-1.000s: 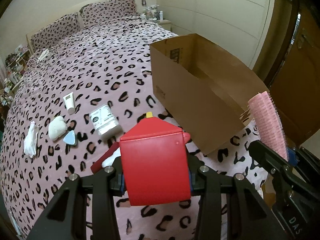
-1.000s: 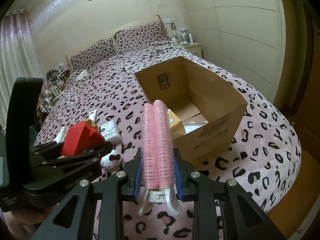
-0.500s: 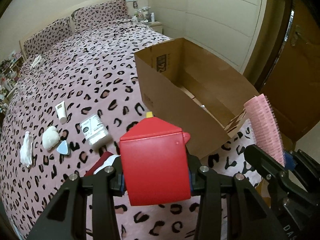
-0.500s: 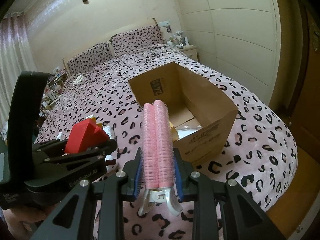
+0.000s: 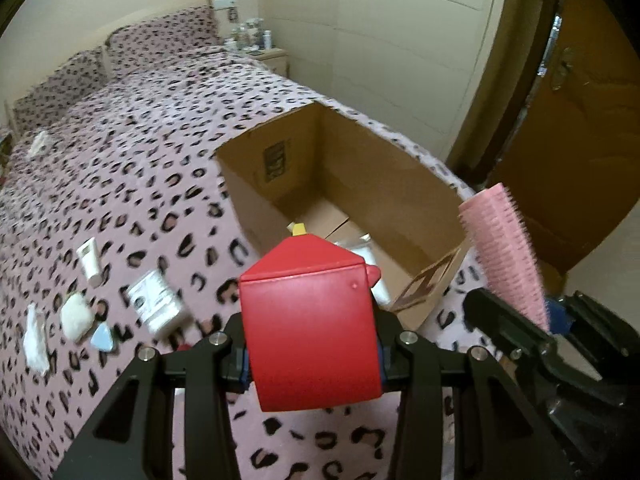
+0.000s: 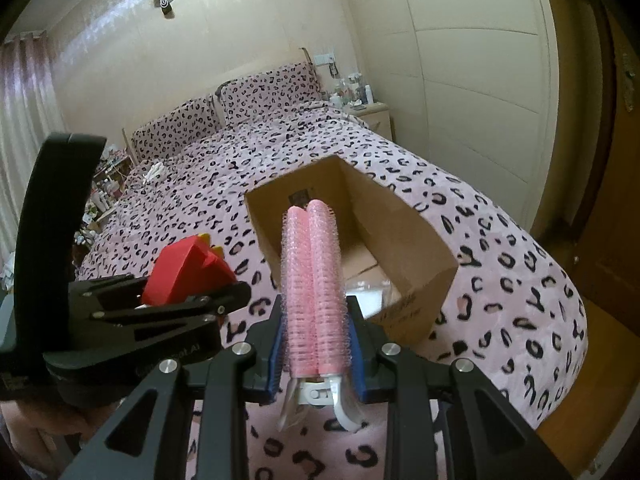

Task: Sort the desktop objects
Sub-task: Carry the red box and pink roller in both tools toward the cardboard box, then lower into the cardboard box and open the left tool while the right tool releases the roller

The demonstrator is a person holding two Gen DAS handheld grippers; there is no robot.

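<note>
A bedroom scene, seen from two hand-held grippers above a bed [image 5: 132,152] covered in pink leopard-print bedding. The left gripper [image 5: 312,354] has its fingers closed on the sides of a red plastic house-shaped box with a small yellow tip [image 5: 310,320], held in the air in front of the camera. The right gripper [image 6: 316,354] has its fingers clamped tight on a pink bristled double-roller hair clip with a white plastic handle [image 6: 312,280], which stands up along the fingers.

An open brown cardboard box [image 5: 400,188] sits on the bed near its right edge, just beyond both held things; some pale, flat contents lie on its bottom, too unclear to name. To the left on the bedding lie several small things apart from one another: a white tube [image 5: 90,262], a white labelled rectangular container [image 5: 156,304], a white puff-like pad [image 5: 75,314], a light-blue teardrop-shaped sponge [image 5: 102,338] and a crumpled white cloth [image 5: 35,340].
</note>
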